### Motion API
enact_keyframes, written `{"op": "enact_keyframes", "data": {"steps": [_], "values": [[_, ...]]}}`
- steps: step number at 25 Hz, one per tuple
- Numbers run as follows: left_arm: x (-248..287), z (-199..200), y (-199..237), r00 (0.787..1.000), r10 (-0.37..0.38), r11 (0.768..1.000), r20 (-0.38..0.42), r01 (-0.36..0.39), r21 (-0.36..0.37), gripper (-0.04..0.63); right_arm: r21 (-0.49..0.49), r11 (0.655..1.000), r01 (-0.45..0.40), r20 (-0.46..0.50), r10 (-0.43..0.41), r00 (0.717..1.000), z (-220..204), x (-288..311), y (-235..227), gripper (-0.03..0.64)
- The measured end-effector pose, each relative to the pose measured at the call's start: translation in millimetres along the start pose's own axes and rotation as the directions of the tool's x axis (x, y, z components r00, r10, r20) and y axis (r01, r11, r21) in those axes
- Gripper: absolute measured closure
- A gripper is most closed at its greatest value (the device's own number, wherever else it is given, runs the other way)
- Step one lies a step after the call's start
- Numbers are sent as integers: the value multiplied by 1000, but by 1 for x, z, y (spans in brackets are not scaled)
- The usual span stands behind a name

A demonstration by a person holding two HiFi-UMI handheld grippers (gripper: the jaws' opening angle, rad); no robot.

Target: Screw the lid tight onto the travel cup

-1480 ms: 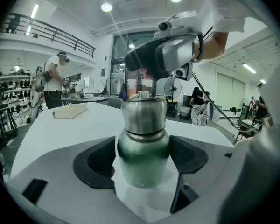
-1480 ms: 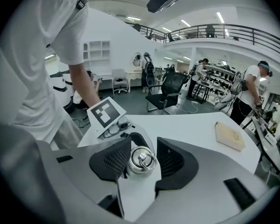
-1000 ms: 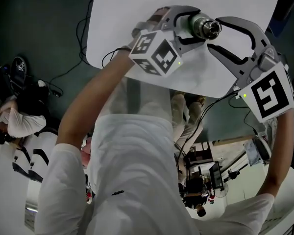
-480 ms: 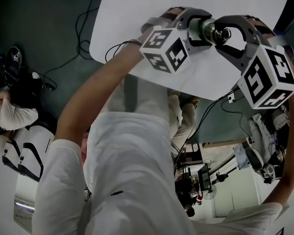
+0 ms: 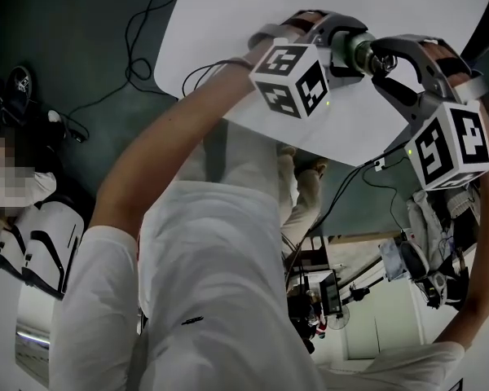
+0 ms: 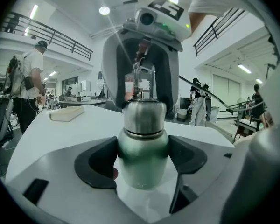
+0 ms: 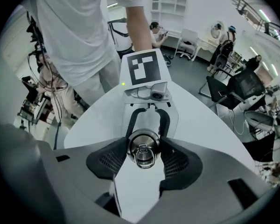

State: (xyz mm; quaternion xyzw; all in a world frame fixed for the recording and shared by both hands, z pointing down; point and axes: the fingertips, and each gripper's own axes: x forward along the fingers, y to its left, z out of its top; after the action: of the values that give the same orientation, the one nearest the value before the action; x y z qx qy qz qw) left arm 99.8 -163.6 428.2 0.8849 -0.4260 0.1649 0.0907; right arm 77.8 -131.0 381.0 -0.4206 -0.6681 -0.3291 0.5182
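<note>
A steel travel cup [image 6: 142, 155] stands on the white table [image 5: 244, 23]. My left gripper [image 6: 142, 164] is shut on its green-tinted body, one black pad on each side. The lid [image 7: 142, 149], with a small ring handle on top, sits on the cup's neck. My right gripper [image 7: 142, 148] points steeply down over it. Its ribbed pads [image 7: 109, 161] flank the lid's rim closely on both sides, and I see no squeeze on it. In the head view both grippers meet at the cup [image 5: 354, 53], the right gripper [image 5: 383, 55] coming in from the right.
A flat pale book or box [image 6: 66, 113] lies far back on the table. The table's near edge [image 5: 310, 145] runs just below the grippers. Cables [image 5: 138, 55] trail on the dark floor at the left. People stand in the hall beyond.
The right gripper has swung in from the right, rolled, and dropped over the lid. The left gripper and the cup have stayed in place.
</note>
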Motion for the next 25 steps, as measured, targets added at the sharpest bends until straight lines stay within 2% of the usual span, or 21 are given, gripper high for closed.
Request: {"op": "enact_keyframes", "data": {"steps": [5,8,11,16,18,20,21,22,25], "values": [[1,0,0,1000,3,1000,-2,-3,-4,250,228,972,65,14,-70,997,-2,1,-6,399],[1,0,0,1000,7,1000,-1,-7,-5,250,378,921,95,9,-106,994,-3,1,-9,399],[1,-1,0,1000,10,1000,-1,-10,-6,250,555,821,133,-14,-150,989,-6,1,-12,399],[0,1,0,1000,12,1000,3,-12,-7,250,763,616,197,-72,-222,973,-9,-2,-15,399],[0,1,0,1000,9,1000,7,-9,-7,250,792,582,183,-57,-228,972,-7,-3,-14,397],[-1,1,-1,1000,5,1000,8,-5,-8,250,792,590,156,-28,-220,975,-5,-8,-13,354],[-1,1,-1,1000,4,1000,9,-3,-7,250,775,613,155,-19,-223,975,-4,-13,-14,353],[-1,1,0,1000,2,1000,10,-2,-6,250,741,653,160,-13,-224,974,-4,-18,-16,351],[-1,1,0,1000,2,1000,13,-2,-6,250,561,816,143,-2,-171,985,1,-28,-14,353]]}}
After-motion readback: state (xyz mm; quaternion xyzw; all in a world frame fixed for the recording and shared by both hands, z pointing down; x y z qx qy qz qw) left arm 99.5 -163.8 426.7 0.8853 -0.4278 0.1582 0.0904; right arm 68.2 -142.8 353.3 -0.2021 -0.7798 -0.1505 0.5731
